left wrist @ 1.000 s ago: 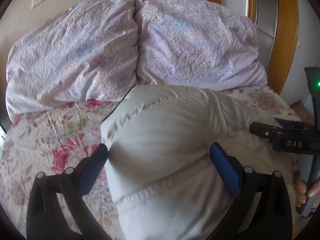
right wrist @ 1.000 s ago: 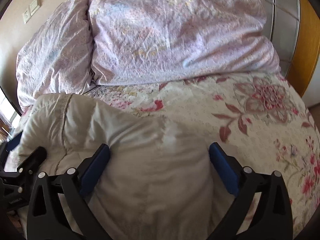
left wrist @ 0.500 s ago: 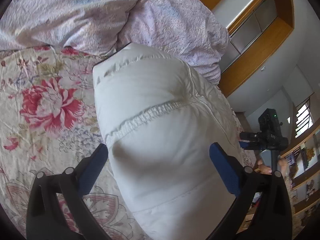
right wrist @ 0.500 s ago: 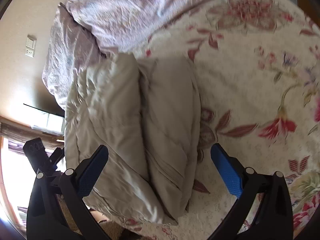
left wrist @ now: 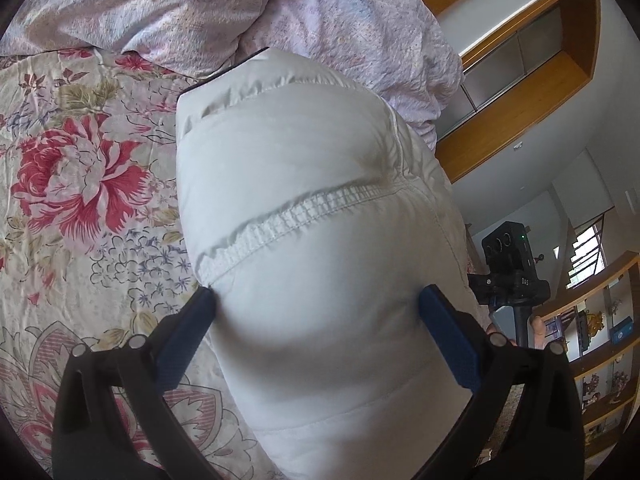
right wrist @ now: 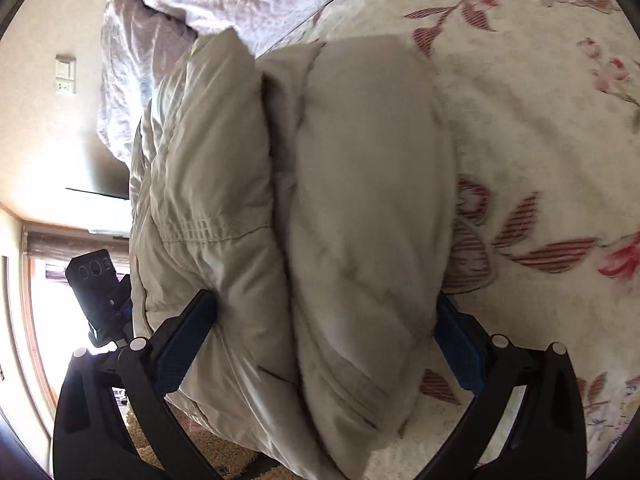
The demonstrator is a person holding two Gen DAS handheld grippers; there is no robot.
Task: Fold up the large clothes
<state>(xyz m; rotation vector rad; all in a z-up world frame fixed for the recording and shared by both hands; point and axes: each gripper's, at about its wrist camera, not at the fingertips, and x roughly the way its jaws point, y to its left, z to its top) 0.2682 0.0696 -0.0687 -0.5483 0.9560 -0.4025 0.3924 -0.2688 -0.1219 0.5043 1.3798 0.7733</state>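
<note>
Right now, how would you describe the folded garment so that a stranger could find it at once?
Start from the bed with the floral bedspread. Below the two lilac pillows lies a puffy, pale padded jacket, folded into a thick bundle between the fingers of both open grippers. It is the only plain, unpatterned thing on the bed, and a gathered elastic seam crosses it.

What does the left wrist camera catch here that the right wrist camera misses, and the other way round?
Only the left wrist view shows the wooden wall shelving, the bookshelf, the big red flower on the bedspread and the right claw's camera body.

Only the right wrist view shows the wall switch plate, the bright window, the rug and the jacket's fold line.

Both show the folded pale padded jacket between open blue-padded claw fingers, the floral bedspread and lilac pillows.
</note>
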